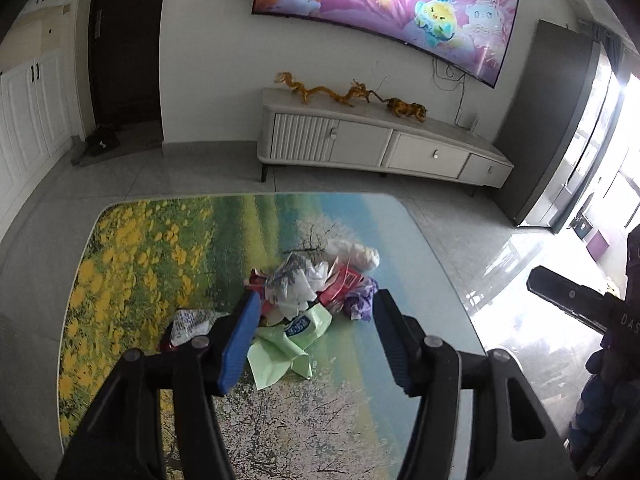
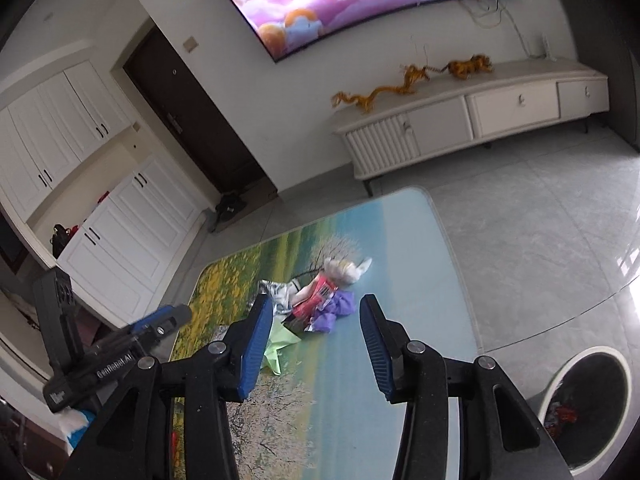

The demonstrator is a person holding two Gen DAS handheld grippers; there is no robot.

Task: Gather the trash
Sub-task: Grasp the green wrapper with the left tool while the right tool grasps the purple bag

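Note:
A pile of trash lies on the picture-printed table: a light green wrapper, a red packet, purple wrapper, white crumpled plastic and a white bag. My left gripper is open and empty, its fingers either side of the pile's near edge, above it. My right gripper is open and empty, hovering near the purple wrapper and red packet. The right gripper also shows at the right edge of the left wrist view.
A white round trash bin with a dark liner and some red trash inside stands on the floor right of the table. A TV cabinet with golden dragon figures, a wall TV, a dark door and white cupboards lie beyond.

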